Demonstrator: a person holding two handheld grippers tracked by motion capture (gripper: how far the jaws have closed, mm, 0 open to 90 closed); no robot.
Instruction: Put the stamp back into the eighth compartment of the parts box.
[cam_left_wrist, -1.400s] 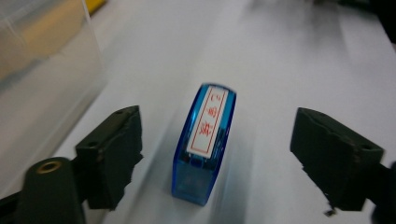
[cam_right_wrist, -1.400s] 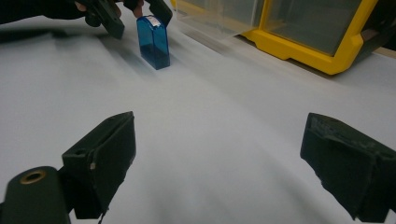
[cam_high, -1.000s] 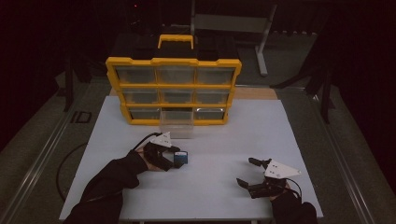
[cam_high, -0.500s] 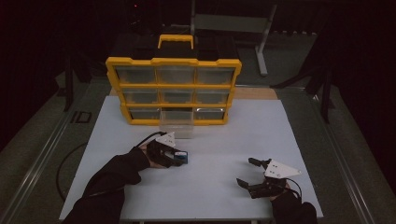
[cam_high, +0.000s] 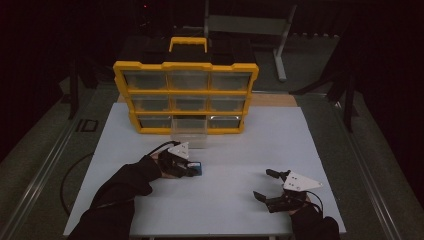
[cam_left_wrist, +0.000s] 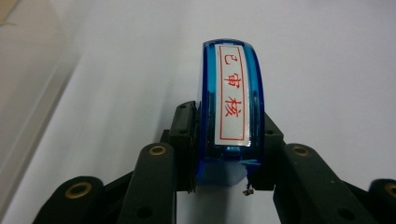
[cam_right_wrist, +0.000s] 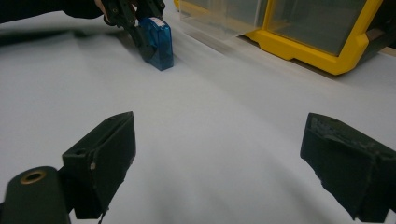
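High view: white tabletop (cam_high: 220, 150) under dim light; the room around it is dark, with a grey floor on both sides and a metal stand (cam_high: 280, 45) behind.

Containers: a yellow drawer cabinet (cam_high: 186, 95) with a yellow carry handle stands at the far edge of the tabletop, three rows of three clear drawers. The bottom middle drawer (cam_high: 189, 132) is pulled out toward the person. Cannot tell what any of the drawers hold.

Task thing: a small blue box (cam_left_wrist: 231, 121) sits on the tabletop just in front of the pulled-out drawer, on the person's left side. Left gripper view shows a white label with red characters on its top face.

Left gripper (cam_high: 192, 170): jaws have just been closing with the blue box between them, and they are now clenched on its two sides, a pad pressed against each side. In the right gripper view the box rests with its base on the tabletop, the left gripper on its near end.

Right gripper (cam_high: 267, 185): jaws spread wide, nothing between them, low over the bare tabletop near the front right, well apart from the blue box.
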